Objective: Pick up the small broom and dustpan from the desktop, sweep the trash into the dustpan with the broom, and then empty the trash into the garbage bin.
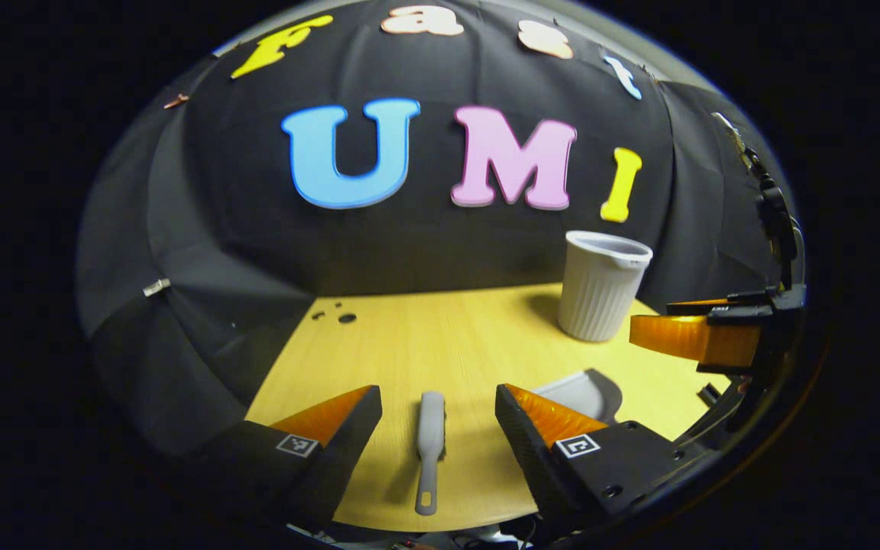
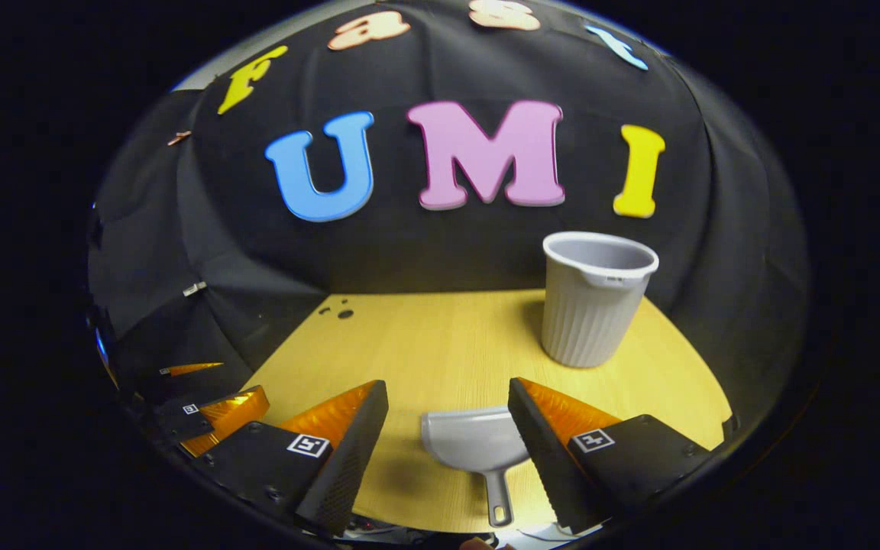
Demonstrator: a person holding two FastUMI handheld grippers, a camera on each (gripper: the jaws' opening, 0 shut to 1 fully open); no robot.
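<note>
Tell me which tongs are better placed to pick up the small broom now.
The left tongs. They are open, and the broom lies on the desktop straight between their fingers. The right tongs are lined up over the dustpan instead.

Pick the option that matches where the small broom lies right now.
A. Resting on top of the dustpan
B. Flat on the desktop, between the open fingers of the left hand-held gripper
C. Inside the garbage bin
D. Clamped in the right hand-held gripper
B: in the left gripper view the small broom lies flat on the desktop, untouched between the spread fingers of the left hand-held gripper, apart from the dustpan and the garbage bin.
</note>
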